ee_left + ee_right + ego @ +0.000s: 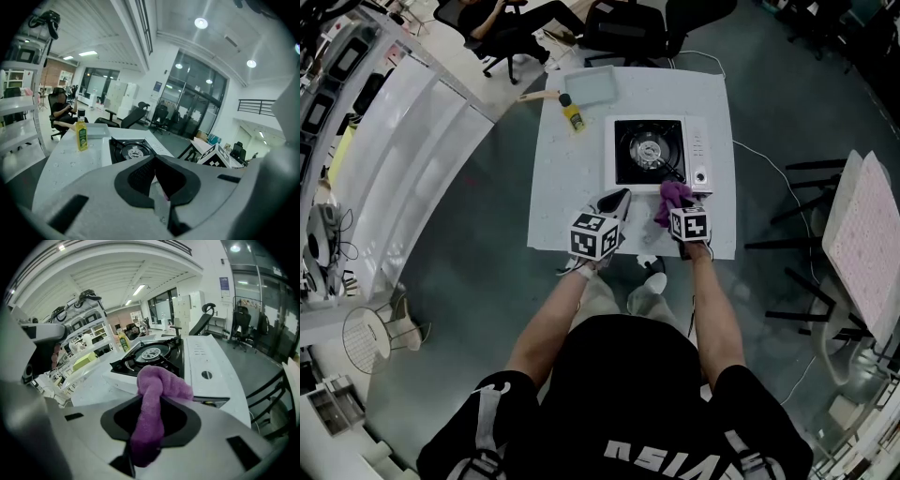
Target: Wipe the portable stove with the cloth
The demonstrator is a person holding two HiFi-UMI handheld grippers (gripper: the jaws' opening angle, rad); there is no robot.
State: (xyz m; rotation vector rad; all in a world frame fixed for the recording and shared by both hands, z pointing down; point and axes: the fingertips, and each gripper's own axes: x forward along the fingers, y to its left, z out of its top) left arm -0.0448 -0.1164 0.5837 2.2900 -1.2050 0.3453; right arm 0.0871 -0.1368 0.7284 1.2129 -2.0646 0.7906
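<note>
While near stove (698, 150), right gripper (680, 211) nose-down.

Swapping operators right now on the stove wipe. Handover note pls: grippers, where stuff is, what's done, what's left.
Left gripper: jaws together, empty, over the table just short of the portable stove on its near left side.
Right gripper: shut on the purple cloth, which is bunched up at the stove's near right corner.
Yellow bottle and tray sit at the table's far side, apart from the stove.
Done: cloth is in the grip, at the stove.
Left: wipe the top, burner area and control panel. I can't tell whether any of it is wiped yet.
</note>
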